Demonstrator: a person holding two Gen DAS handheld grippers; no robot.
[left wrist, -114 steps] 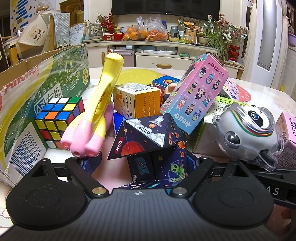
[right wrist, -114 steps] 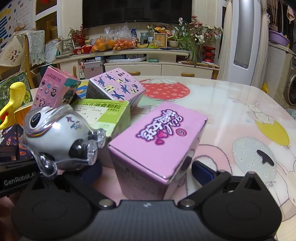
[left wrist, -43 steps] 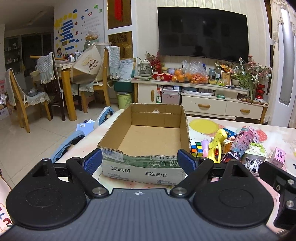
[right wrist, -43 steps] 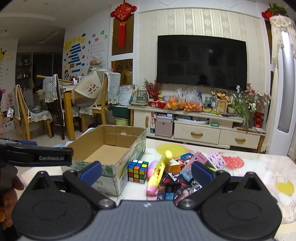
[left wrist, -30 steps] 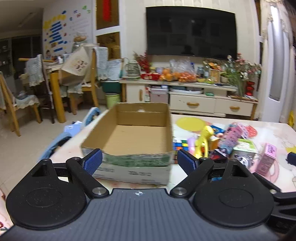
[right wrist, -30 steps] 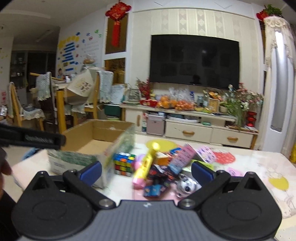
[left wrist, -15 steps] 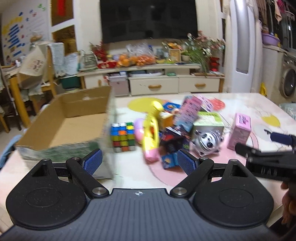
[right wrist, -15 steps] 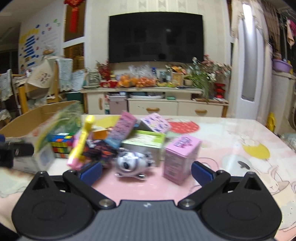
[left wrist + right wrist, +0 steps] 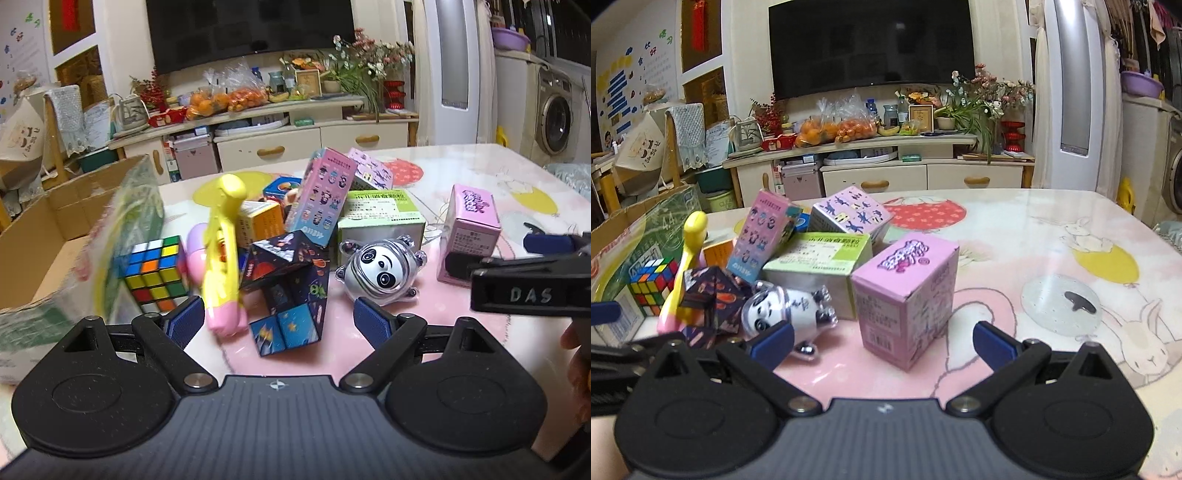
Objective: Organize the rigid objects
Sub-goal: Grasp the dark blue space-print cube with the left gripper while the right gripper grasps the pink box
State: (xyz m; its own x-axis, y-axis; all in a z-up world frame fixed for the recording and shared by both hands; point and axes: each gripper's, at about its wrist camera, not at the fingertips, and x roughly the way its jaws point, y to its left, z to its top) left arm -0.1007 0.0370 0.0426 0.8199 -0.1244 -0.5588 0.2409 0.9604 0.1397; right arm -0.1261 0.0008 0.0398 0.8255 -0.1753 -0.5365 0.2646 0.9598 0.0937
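My left gripper point(image 9: 279, 319) hangs low over the near edge of the table point(image 9: 1052, 236), jaws spread wide and holding nothing; the dark folded space-print puzzle point(image 9: 291, 288) lies just beyond and between them. Left of it the yellow and pink toy point(image 9: 221, 258) leans up against the pile, with the Rubik's cube point(image 9: 155, 273) beside the cardboard box point(image 9: 55, 229) at the table's left edge. My right gripper point(image 9: 882, 338) is level too, jaws wide and empty, and the pink carton point(image 9: 905, 295) stands upright just ahead between them. The glossy plastic panda figure point(image 9: 786, 306) lies beside its left finger point(image 9: 772, 341). Behind sit a green-topped carton point(image 9: 820, 266) and tilted printed boxes. The table carries a shiny cartoon-rabbit cloth.
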